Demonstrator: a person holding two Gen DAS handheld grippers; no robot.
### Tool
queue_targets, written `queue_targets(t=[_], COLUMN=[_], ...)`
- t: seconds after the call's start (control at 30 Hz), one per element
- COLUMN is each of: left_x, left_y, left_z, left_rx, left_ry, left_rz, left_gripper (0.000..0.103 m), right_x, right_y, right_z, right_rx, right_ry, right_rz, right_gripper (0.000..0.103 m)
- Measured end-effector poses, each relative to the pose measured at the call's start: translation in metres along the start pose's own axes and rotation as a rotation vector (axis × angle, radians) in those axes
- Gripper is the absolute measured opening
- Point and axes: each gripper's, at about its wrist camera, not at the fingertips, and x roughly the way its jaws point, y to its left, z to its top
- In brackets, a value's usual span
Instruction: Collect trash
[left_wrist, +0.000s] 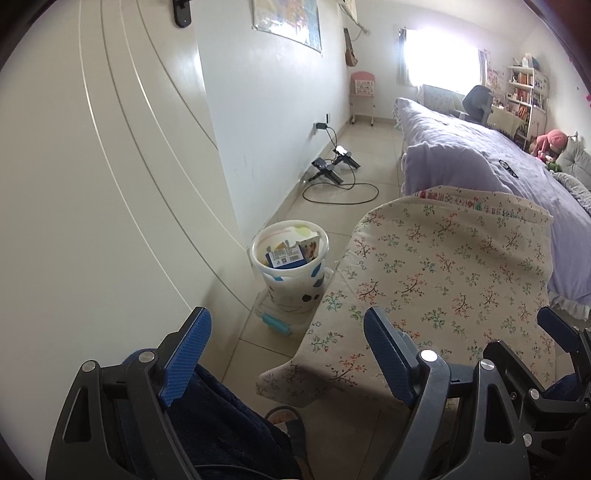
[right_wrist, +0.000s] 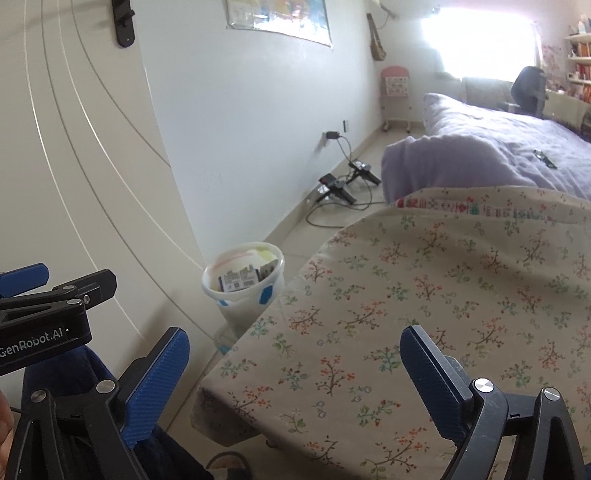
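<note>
A white bin (left_wrist: 290, 266) with blue and black marks stands on the floor between the white door and a table. It holds a blue box (left_wrist: 286, 257) and other cartons. In the right wrist view the bin (right_wrist: 243, 284) sits just past the table's left edge. My left gripper (left_wrist: 286, 325) is open and empty, hanging above the floor near the bin. My right gripper (right_wrist: 295, 338) is open and empty over the floral tablecloth (right_wrist: 443, 295). No loose trash shows on the cloth.
A teal-handled roller (left_wrist: 275, 325) lies on a clear tray under the bin. Black devices and cables (left_wrist: 332, 173) lie by the wall. A bed with a lavender cover (left_wrist: 480, 158) stands beyond the table. The person's dark blue leg (left_wrist: 221, 424) and sandalled foot (left_wrist: 288, 417) are below.
</note>
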Motion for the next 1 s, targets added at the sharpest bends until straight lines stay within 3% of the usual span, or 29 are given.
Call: queue_targets(t=[1.0], left_x=[0.014], left_y=[-0.005], left_z=[-0.001], left_rx=[0.015], left_ry=[0.022], left_rz=[-0.015], left_gripper=[0.087], right_x=[0.023], right_y=[-0.003], right_z=[-0.005], right_rx=[0.003], right_ry=[0.044], right_rz=[-0.018], right_gripper=[0.097])
